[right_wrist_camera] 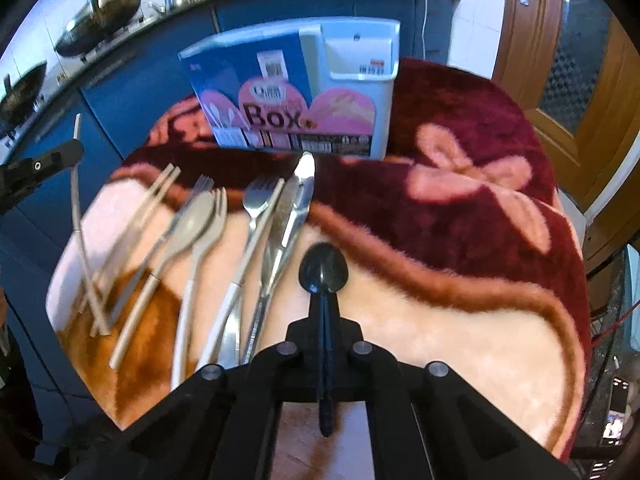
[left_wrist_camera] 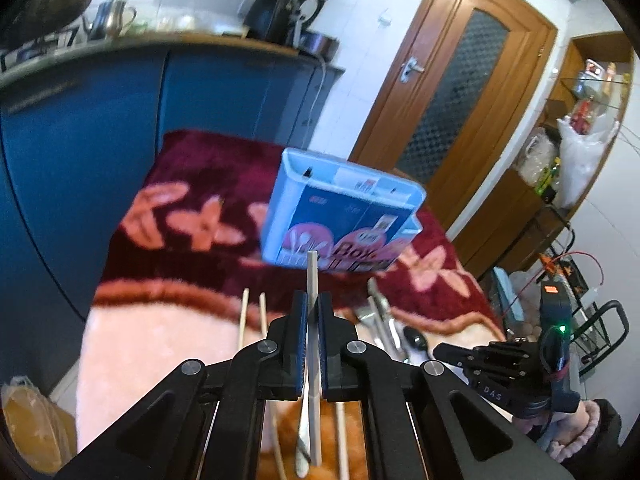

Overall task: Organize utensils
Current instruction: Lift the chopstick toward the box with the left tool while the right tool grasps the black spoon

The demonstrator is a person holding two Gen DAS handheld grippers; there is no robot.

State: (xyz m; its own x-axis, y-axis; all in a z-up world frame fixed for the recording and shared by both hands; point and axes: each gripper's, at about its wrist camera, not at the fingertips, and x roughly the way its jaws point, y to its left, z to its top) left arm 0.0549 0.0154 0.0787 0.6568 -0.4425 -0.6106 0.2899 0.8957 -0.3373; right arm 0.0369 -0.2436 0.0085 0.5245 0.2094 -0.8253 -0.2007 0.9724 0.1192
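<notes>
Domestic kitchen. Blue cabinets (left_wrist_camera: pixel 80 128) carry a worktop; on it stand woks (right_wrist_camera: pixel 100 4), a kettle (left_wrist_camera: pixel 114 16) and an appliance (left_wrist_camera: pixel 268 16). Right of the cabinets: wooden door (left_wrist_camera: pixel 452 92).

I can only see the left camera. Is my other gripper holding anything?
Observer: Yes. The right gripper is shut on a black spoon, with its bowl pointing toward the box.
Operator: Are there forks on the blanket?
Observer: Yes. A metal fork lies left of that spoon, beside two knives.
Operator: Any more spoons?
Observer: One pale grey spoon lies between that fork and the pale stick in your left gripper.
</notes>
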